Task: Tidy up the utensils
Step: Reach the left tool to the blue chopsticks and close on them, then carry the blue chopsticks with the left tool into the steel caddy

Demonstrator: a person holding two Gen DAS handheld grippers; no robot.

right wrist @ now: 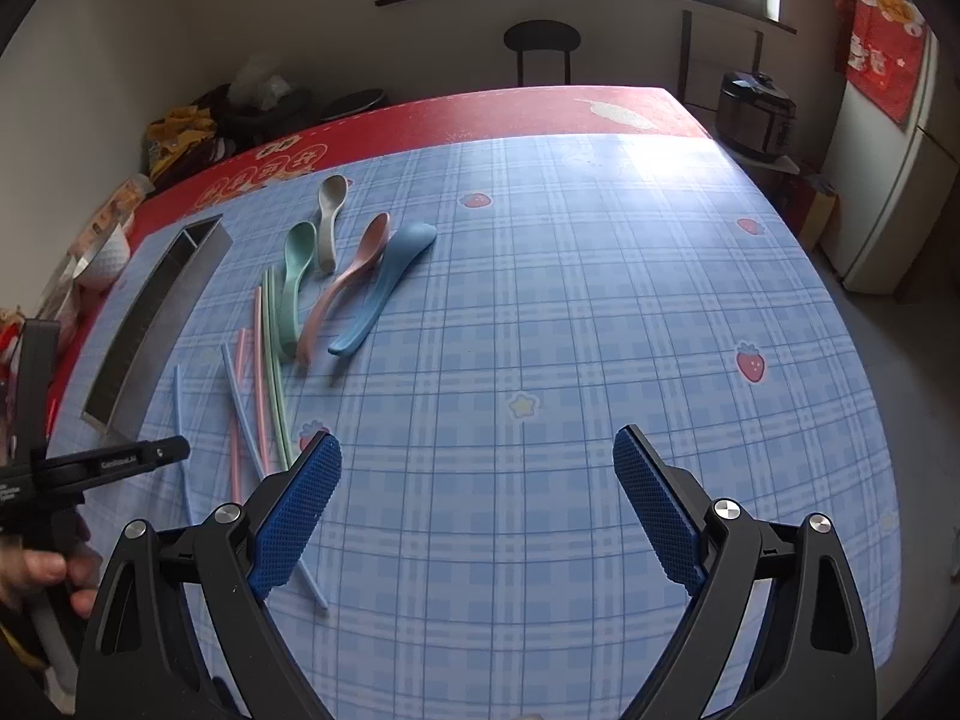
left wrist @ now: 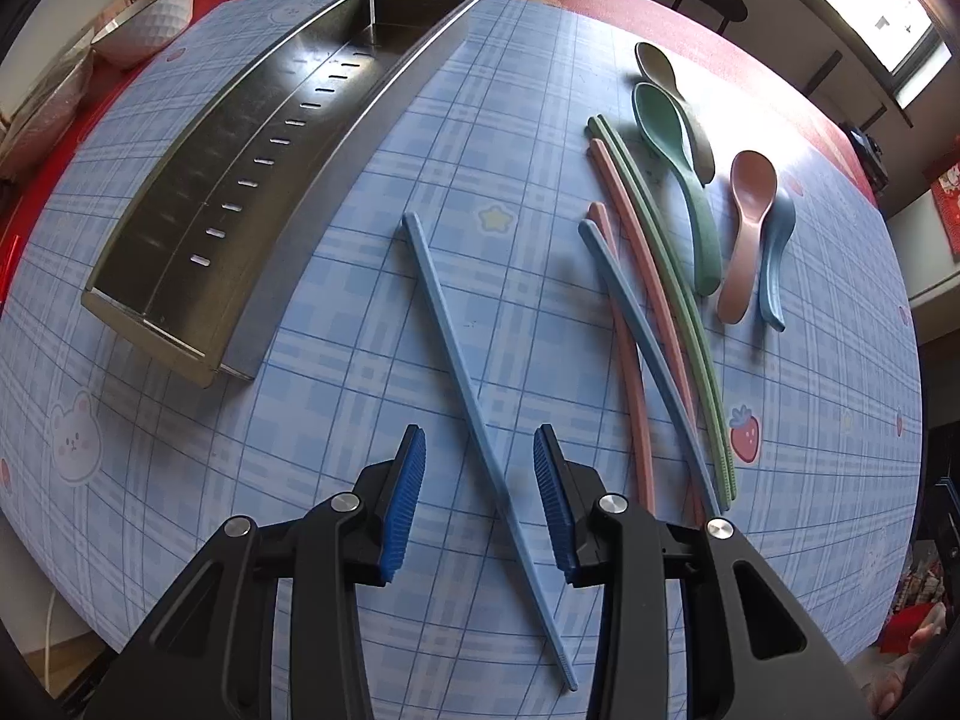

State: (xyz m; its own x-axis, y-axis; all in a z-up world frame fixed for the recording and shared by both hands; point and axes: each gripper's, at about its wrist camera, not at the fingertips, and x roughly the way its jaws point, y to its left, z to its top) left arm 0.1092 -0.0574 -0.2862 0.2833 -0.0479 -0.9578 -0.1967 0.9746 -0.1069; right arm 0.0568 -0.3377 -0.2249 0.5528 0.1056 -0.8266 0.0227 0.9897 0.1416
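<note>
A: Utensils lie on the blue checked tablecloth; nearest is one blue chopstick, which runs diagonally between the fingers of the left gripper; the fingers stand apart on both sides of it, and I cannot tell if they touch it.

B: And the right gripper?

A: Its jaws are spread wide, with nothing between them, over a bare part of the cloth; the chopsticks are near its left finger.

B: What is farther?

A: To the right, a bundle of chopsticks: second blue chopstick, two pink chopsticks, green pair; beside them four spoons: green spoon, grey spoon, pink spoon, blue spoon; to the left the long metal tray, with slots in its bottom; behind it a white bowl on the red cloth.
</note>
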